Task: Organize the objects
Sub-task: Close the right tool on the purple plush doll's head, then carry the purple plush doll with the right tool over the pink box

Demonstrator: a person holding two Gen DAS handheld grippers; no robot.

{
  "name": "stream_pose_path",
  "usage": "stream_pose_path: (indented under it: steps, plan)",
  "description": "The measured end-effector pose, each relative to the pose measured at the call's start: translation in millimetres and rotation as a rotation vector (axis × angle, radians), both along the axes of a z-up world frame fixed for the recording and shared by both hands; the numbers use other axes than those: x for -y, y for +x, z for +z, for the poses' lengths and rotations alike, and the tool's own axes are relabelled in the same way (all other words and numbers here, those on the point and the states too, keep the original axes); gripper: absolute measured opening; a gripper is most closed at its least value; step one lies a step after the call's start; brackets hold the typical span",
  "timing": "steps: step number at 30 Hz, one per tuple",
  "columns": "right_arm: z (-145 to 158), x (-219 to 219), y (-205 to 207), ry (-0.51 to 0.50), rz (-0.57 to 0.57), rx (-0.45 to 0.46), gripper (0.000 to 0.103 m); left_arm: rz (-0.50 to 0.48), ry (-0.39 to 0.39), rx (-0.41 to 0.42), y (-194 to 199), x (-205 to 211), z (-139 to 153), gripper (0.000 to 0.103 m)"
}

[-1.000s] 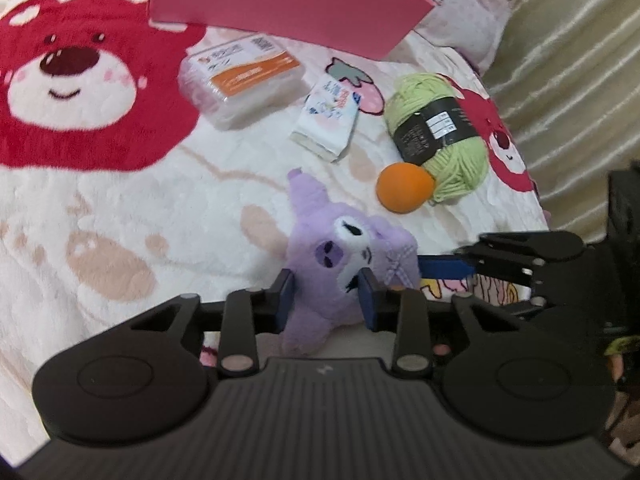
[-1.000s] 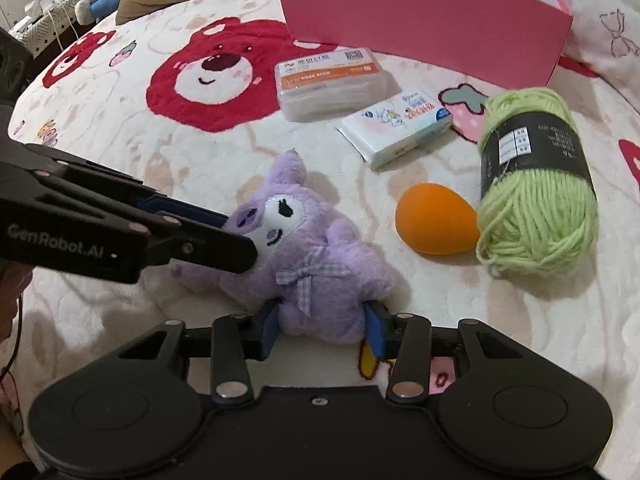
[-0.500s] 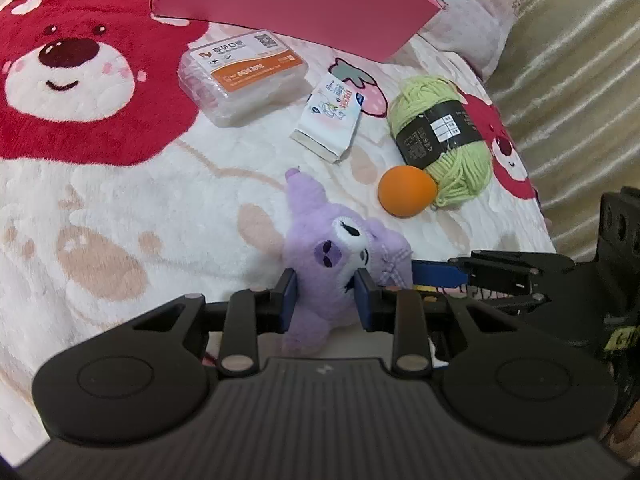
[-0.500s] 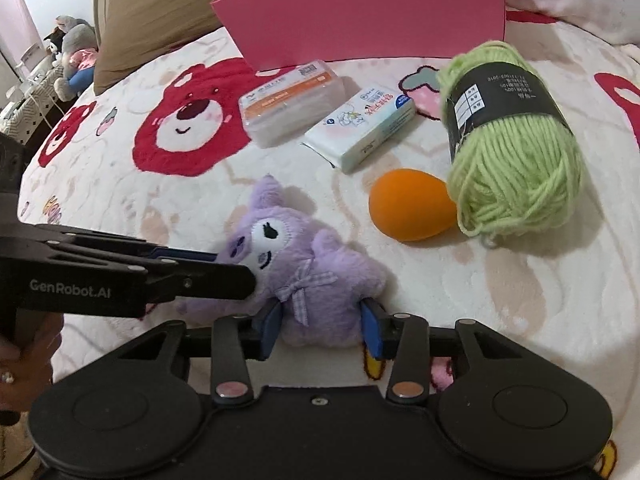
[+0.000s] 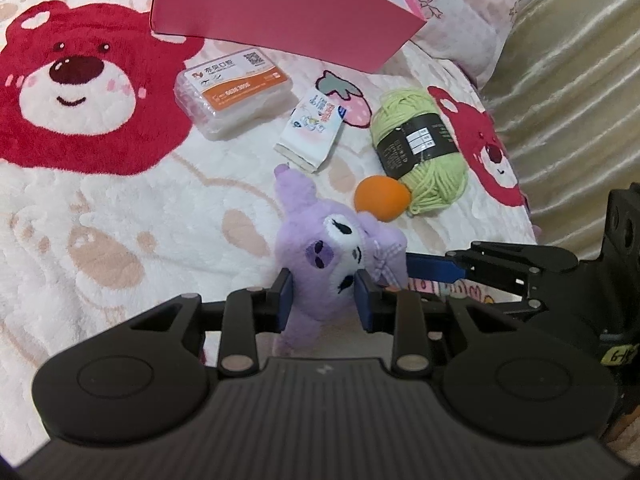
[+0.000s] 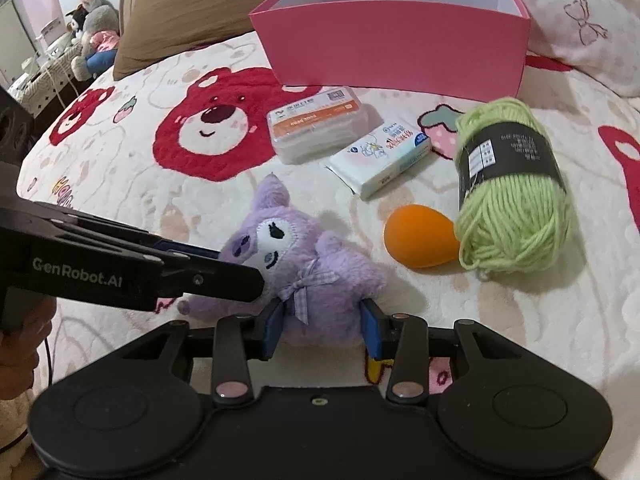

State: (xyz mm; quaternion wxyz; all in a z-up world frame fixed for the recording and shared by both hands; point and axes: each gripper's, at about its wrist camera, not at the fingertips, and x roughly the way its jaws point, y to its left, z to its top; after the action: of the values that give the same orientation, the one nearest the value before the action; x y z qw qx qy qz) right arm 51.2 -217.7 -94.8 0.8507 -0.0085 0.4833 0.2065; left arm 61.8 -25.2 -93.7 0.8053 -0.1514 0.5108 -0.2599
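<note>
Plush toy (image 5: 326, 256) now pinched at both ends, head in left gripper (image 5: 325, 296), body in right gripper (image 6: 322, 330); a sec ago it lay lower on the blanket (image 6: 440, 320), now it's lifting near the front edge. Next prob. the pink box (image 6: 396, 52) at the back

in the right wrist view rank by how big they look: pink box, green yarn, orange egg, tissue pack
1. pink box
2. green yarn
3. tissue pack and orange egg look alike; the egg lies nearer the camera, so unranked.
</note>
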Motion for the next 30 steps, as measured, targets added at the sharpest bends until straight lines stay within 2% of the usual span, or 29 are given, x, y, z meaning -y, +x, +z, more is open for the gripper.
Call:
stream_pose_path:
  steps: [13,19,25,30]
  plan:
    - [40.4,-8.2,1.9,-0.016,0.062,0.041,0.047,0.054,0.005,0.041,-5.6,-7.4,42.3,0.033]
    - [62.5,-12.3,6.0,-0.037,0.091,0.092,0.047,0.052,-0.029,0.066,2.8,-17.3,64.8,0.033]
    - [85.6,-12.6,15.7,0.011,0.116,0.136,0.048,0.081,-0.048,0.133,-1.1,-28.4,85.0,0.033]
    - [95.5,-16.8,20.5,0.012,0.126,0.178,0.046,0.077,-0.016,0.179,1.5,-26.7,99.4,0.033]
